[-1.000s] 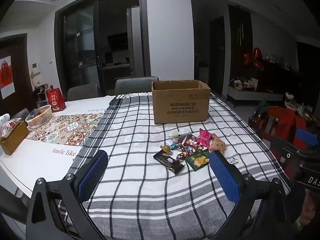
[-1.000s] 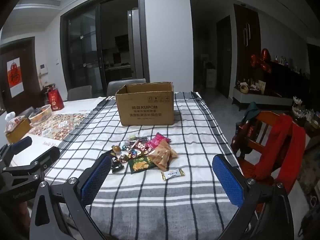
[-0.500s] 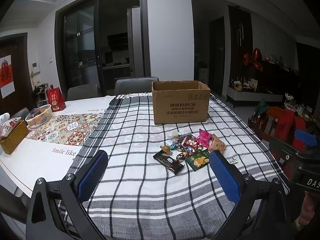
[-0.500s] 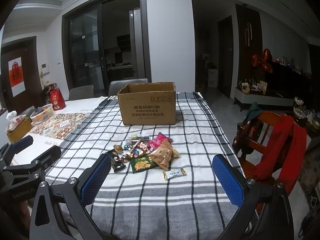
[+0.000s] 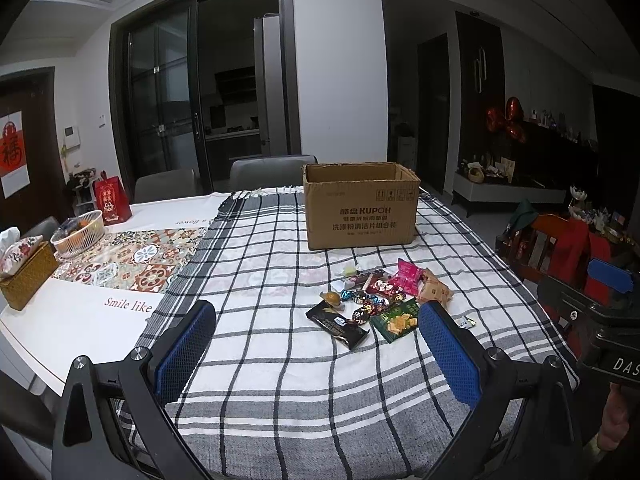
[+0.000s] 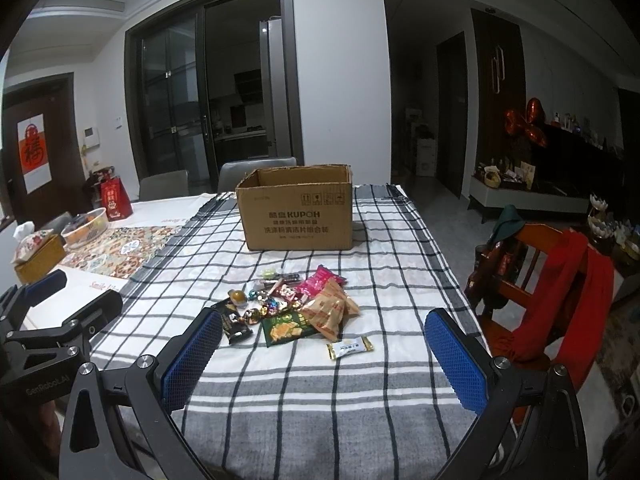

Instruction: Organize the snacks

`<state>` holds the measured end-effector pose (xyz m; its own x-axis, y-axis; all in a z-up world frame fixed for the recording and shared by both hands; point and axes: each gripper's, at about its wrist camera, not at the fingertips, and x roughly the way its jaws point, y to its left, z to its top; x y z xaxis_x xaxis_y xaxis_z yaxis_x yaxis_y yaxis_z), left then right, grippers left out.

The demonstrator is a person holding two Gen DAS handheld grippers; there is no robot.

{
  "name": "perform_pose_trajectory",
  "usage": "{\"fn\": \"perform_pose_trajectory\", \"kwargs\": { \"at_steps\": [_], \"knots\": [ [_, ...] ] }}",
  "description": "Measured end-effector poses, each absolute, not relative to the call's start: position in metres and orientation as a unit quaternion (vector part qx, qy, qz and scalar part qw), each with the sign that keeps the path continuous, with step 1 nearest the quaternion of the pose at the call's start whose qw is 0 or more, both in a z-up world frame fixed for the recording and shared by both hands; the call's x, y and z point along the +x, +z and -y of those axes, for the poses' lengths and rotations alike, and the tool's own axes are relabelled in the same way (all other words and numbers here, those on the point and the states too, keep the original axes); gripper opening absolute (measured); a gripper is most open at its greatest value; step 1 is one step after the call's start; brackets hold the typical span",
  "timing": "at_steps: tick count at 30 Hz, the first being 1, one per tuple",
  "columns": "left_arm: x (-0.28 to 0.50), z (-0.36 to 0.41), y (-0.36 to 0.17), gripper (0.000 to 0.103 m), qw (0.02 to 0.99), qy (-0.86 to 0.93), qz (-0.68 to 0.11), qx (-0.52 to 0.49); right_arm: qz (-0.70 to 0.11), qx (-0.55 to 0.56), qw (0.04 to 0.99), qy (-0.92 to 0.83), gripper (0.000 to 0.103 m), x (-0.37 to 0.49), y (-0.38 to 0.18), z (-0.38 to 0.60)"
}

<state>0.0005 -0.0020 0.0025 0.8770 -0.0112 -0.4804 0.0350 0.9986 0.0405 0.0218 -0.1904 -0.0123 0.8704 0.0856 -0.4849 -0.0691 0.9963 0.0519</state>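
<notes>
Hovering above the near tabletop (image 5: 280,380), the left gripper (image 5: 316,344) and right gripper (image 6: 324,354) both have jaws released, holding nothing. The snacks (image 6: 296,308) lie clustered mid-tabletop, near side of the open cardboard box (image 6: 296,216).

One cardboard box (image 6: 298,216) and one heap of snacks on the checked worktop (image 6: 320,400).

Among the snacks: one black packet (image 5: 337,325), one green packet (image 5: 396,320), one pink packet (image 5: 408,277), two tan packets (image 6: 330,312), one small white bar (image 6: 350,348) lying apart, one round gold sweet (image 6: 238,297); the foil-wrapped sweets (image 5: 366,306) are too jumbled to count. Two grippers, left (image 5: 316,354) and right (image 6: 322,360); one white basket (image 5: 78,229); one red bag (image 5: 112,200); one tissue box (image 5: 26,276).
</notes>
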Motion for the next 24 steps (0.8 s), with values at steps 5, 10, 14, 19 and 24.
{"fn": "perform_pose_trajectory", "kwargs": {
  "at_steps": [5, 10, 14, 19, 24],
  "knots": [
    [-0.0001, 0.0017, 0.0034, 0.103, 0.969, -0.012, -0.247, 0.024, -0.252, 0.016, 0.967, 0.040, 0.102, 0.0223, -0.0123, 0.1906],
    [-0.0002, 0.0020, 0.0027, 0.103, 0.969, -0.012, -0.247, 0.024, -0.251, 0.016, 0.967, 0.040, 0.102, 0.0220, -0.0125, 0.1905],
    [0.0000, 0.0020, 0.0031, 0.103, 0.969, -0.012, -0.247, 0.024, -0.251, 0.016, 0.967, 0.040, 0.102, 0.0221, -0.0127, 0.1905],
    [-0.0002, 0.0018, 0.0029, 0.103, 0.969, -0.012, -0.247, 0.024, -0.251, 0.016, 0.967, 0.040, 0.102, 0.0220, -0.0128, 0.1908],
    [0.0000, 0.0017, 0.0032, 0.103, 0.969, -0.012, -0.247, 0.024, -0.252, 0.016, 0.967, 0.040, 0.102, 0.0220, -0.0127, 0.1908]
  ]
}}
